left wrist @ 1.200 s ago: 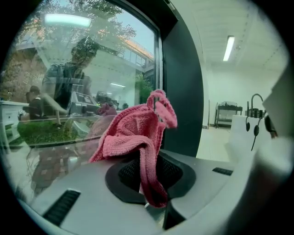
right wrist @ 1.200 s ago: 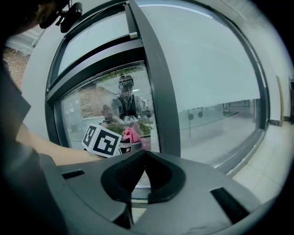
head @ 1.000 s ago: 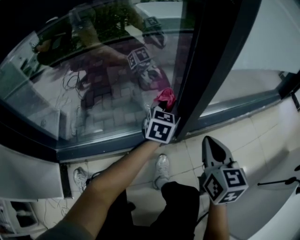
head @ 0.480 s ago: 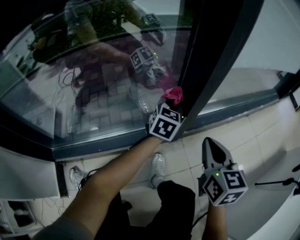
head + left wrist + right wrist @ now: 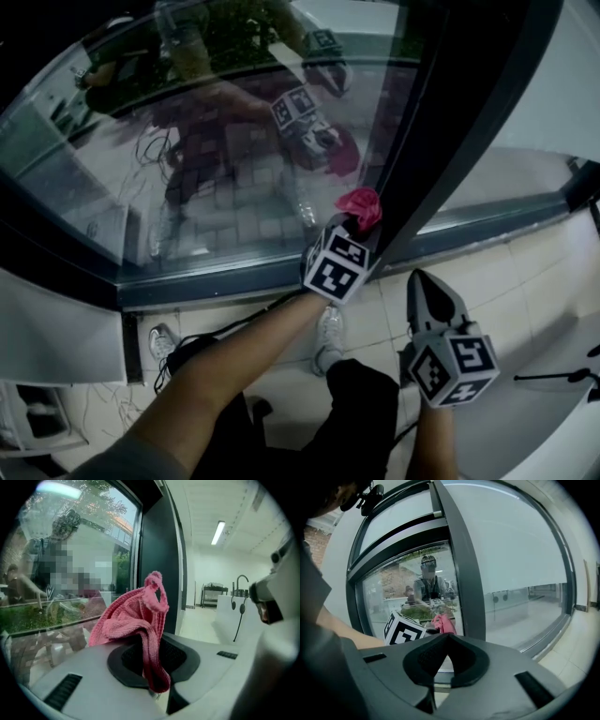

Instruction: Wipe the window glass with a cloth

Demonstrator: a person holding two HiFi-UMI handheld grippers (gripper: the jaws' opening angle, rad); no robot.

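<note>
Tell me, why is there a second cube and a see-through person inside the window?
Head view: that is a reflection; the window glass mirrors the person and the left gripper holding the pink cloth. Left gripper view: mirrored figures show on the glass too, under mosaic patches added afterwards. Right gripper view: the straight window frame looks bent by the wide lens.

No readable text, labels, brands or numbers; only square marker patterns on cubes.
</note>
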